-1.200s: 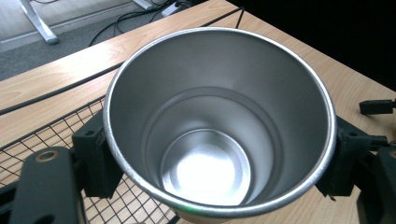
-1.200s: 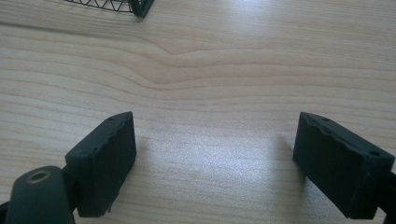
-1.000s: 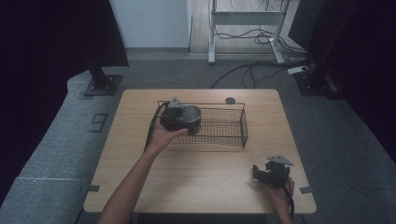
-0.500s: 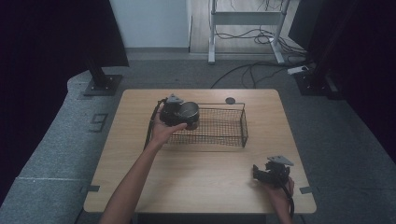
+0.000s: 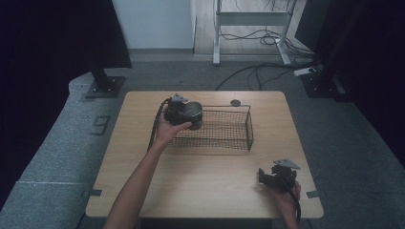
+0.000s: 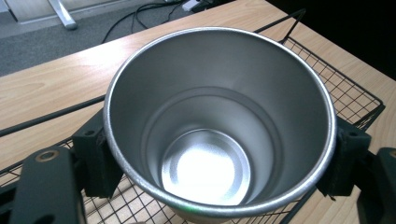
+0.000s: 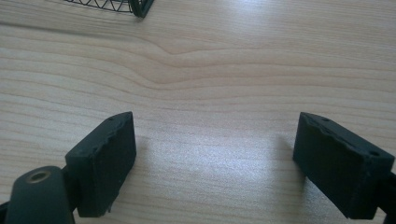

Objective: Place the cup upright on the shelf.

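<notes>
While the left tongs [image 6: 219, 154] clamp a steel cup [image 6: 219, 121] over the wire basket [image 5: 224, 131], the right tongs [image 7: 215, 158] gape wide above bare table [image 7: 210, 70].

Light wood table [image 5: 205, 191] on grey carpet floor [image 5: 62, 157], a pale "9" mark [image 5: 101, 125] on the carpet left of it. Black curtains [image 5: 52, 43] hang at left and right, a black stand foot [image 5: 103, 87] at far left. White wall panel [image 5: 155, 24] behind, plus a white metal frame [image 5: 250, 21] with loose cables [image 5: 258, 71] on the floor; dim light.
</notes>
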